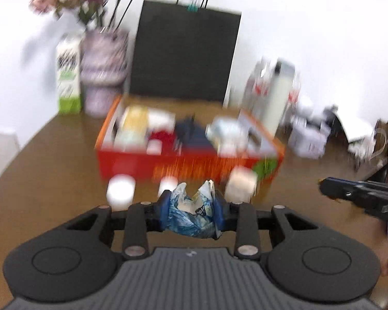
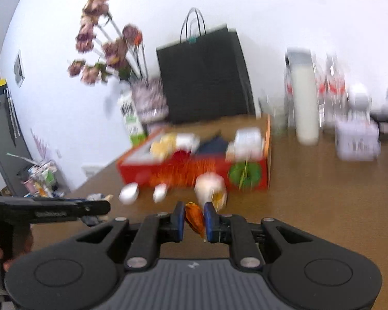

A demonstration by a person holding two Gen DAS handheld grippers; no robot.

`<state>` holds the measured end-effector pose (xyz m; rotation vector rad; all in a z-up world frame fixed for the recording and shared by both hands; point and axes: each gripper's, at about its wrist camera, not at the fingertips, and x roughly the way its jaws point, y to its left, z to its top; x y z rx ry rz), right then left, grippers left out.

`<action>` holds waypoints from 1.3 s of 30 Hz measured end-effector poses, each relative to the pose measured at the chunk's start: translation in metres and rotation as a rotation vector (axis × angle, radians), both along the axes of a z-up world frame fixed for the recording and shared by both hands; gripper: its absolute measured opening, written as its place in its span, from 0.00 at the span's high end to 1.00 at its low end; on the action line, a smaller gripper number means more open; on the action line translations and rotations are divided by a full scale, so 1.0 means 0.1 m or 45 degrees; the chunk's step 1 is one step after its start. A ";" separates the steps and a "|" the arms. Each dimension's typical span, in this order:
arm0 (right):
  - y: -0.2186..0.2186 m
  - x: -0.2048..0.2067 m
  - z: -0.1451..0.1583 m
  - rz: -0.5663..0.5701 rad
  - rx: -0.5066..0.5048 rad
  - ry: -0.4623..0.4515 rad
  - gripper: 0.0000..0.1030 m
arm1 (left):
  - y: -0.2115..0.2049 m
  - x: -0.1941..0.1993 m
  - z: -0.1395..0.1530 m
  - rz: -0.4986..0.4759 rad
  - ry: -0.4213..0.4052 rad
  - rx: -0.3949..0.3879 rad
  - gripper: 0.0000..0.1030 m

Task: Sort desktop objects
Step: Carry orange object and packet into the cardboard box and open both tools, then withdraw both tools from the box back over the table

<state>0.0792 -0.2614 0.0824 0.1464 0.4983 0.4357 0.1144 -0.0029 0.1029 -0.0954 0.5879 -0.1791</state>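
My left gripper is shut on a crumpled blue and white plastic wrapper, held above the brown table in front of the red box. My right gripper is shut on a small orange wrapper. The red box holds several items: a yellow packet, white packets, a dark blue thing. Three small white objects lie on the table before the box. The right gripper shows at the right edge of the left wrist view; the left one at the left of the right wrist view. Both views are motion-blurred.
A black paper bag stands behind the box. A patterned vase with dried flowers and a green-white carton stand at back left. A tall white bottle, clear bottles and white boxes stand at back right.
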 end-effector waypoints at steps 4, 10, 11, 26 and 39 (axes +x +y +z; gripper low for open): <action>0.09 0.81 0.32 -0.050 -0.057 -0.028 0.86 | -0.16 0.93 0.12 -0.012 0.071 0.036 0.65; 0.18 2.15 0.06 -0.164 -0.072 0.229 0.86 | -0.41 1.90 -0.37 -0.044 0.318 0.078 0.57; 0.17 2.33 -0.04 -0.159 -0.039 0.294 0.85 | -0.42 1.96 -0.42 -0.046 0.330 0.080 0.53; 0.29 1.61 0.06 -0.102 -0.053 0.174 0.25 | -0.03 0.88 -0.03 0.005 0.138 0.040 0.11; 0.39 0.48 -0.55 0.118 -0.165 0.157 0.14 | 0.21 -0.53 -0.70 0.220 0.249 0.060 0.04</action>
